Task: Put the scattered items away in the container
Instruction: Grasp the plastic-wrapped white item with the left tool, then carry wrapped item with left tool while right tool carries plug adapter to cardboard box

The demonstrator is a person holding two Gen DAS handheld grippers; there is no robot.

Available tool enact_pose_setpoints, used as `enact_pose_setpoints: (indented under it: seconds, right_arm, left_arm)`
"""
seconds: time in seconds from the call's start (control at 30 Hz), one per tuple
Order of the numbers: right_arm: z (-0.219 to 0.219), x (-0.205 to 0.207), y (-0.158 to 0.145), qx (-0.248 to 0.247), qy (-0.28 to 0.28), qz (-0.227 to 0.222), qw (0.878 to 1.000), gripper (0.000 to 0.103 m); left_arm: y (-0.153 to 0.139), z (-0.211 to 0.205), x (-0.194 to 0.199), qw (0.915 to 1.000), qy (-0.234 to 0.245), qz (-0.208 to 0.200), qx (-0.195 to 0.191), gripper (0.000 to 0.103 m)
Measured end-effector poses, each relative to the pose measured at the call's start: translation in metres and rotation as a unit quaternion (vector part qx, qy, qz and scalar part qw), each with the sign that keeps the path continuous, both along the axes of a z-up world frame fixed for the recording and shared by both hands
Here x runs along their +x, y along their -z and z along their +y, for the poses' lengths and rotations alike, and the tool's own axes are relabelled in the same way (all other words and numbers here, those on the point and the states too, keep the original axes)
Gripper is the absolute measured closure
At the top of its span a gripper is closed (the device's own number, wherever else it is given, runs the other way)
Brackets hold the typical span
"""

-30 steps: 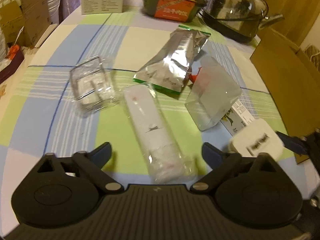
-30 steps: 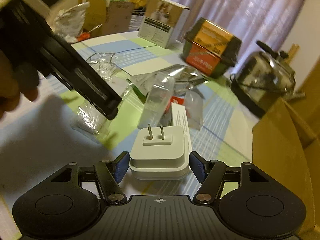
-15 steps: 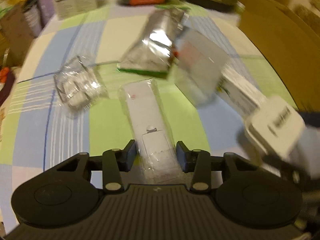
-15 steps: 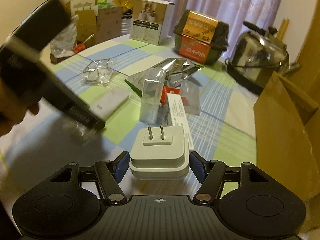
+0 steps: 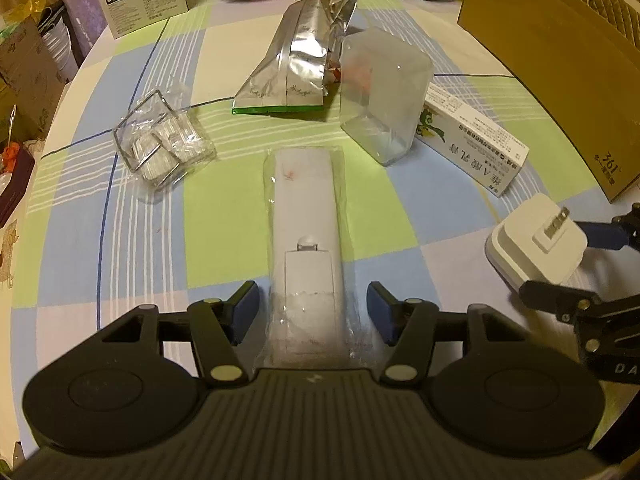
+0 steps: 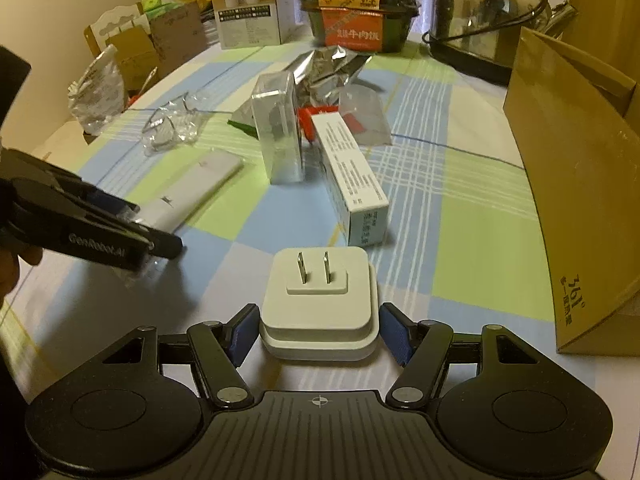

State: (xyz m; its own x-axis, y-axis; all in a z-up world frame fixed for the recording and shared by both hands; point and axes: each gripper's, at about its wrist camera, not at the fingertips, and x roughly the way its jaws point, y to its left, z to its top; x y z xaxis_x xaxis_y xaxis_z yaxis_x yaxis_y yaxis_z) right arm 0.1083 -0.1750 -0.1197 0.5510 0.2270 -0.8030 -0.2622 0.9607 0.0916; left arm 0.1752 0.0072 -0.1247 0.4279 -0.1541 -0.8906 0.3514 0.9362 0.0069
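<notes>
Plainly the tidying has barely begun: nothing can be seen inside the cardboard box (image 6: pixel 568 184), which stands to the right of the right gripper (image 6: pixel 319 334) and whose interior is hidden in both views. That gripper holds the white plug adapter (image 6: pixel 320 304) between its blue pads, prongs pointing away from the camera, jaws closed onto its two sides; whether it is lifted clear of the desk (image 6: pixel 472 240) I cannot tell. The left gripper (image 5: pixel 313 312) has its jaws spread wide to either side of the near end of the wrapped white remote (image 5: pixel 306 232), with a gap showing at each pad, so that item is straddled but not yet gripped. Ahead of the left gripper, still loose on the checked cloth, lie a crumpled clear wrapper (image 5: pixel 162 148) off to the left, a silver foil pouch (image 5: pixel 300 60) farther on, a clear plastic case (image 5: pixel 382 96) ahead and to the right, and a white carton (image 5: pixel 472 140) just beside that case. By my reckoning all six items remain to be put away, the adapter likely first.
</notes>
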Motion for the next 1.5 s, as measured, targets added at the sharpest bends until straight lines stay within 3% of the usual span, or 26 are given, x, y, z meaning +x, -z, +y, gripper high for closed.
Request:
enact_pose_setpoints:
  seconds: [0.13,0.17,0.23,0.43,0.53,0.6,0.63,0.67,0.73,1.07,1.5]
  right_arm:
    - [0.001,0.002,0.005,-0.002,0.004,-0.001,1.000,0.032]
    - [0.001,0.003,0.006,-0.001,0.007,-0.001,1.000,0.021]
    - [0.001,0.004,0.007,0.003,0.014,-0.006,1.000,0.011]
    - [0.002,0.008,0.011,0.013,0.019,-0.006,1.000,0.012]
    - [0.002,0.010,0.012,0.009,0.020,-0.005,1.000,0.012]
    - [0.003,0.011,0.013,0.004,0.016,-0.006,1.000,0.012]
    - [0.004,0.010,0.012,-0.001,0.014,-0.008,1.000,0.018]
    - [0.005,0.009,0.012,-0.006,0.011,-0.012,1.000,0.029]
    - [0.005,0.009,0.011,-0.013,0.006,-0.013,1.000,0.036]
    - [0.002,-0.001,-0.005,-0.001,0.018,-0.011,1.000,0.036]
    - [-0.005,-0.026,-0.057,0.003,0.034,-0.057,0.998,0.036]
  left_arm:
    - [0.001,-0.002,0.001,1.0000,0.000,-0.002,0.001,0.042]
    - [0.001,-0.003,0.001,1.0000,-0.001,-0.002,0.000,0.041]
    - [0.001,-0.003,0.001,1.0000,-0.003,-0.003,-0.002,0.039]
    - [0.002,-0.003,0.000,0.9999,-0.004,-0.008,-0.007,0.037]
    - [0.003,-0.002,0.001,0.9999,-0.008,-0.010,-0.009,0.038]
    - [0.002,-0.001,0.002,0.9998,-0.008,-0.013,-0.010,0.049]
    - [0.000,-0.001,0.003,0.9998,-0.007,-0.013,-0.010,0.064]
    - [-0.001,-0.001,0.004,0.9999,-0.005,-0.012,-0.008,0.070]
    - [-0.003,-0.001,0.005,1.0000,-0.001,-0.005,-0.005,0.070]
    - [-0.017,0.001,-0.016,1.0000,0.002,-0.005,-0.005,0.070]
    - [-0.070,0.001,-0.048,0.9991,-0.003,-0.041,-0.012,0.070]
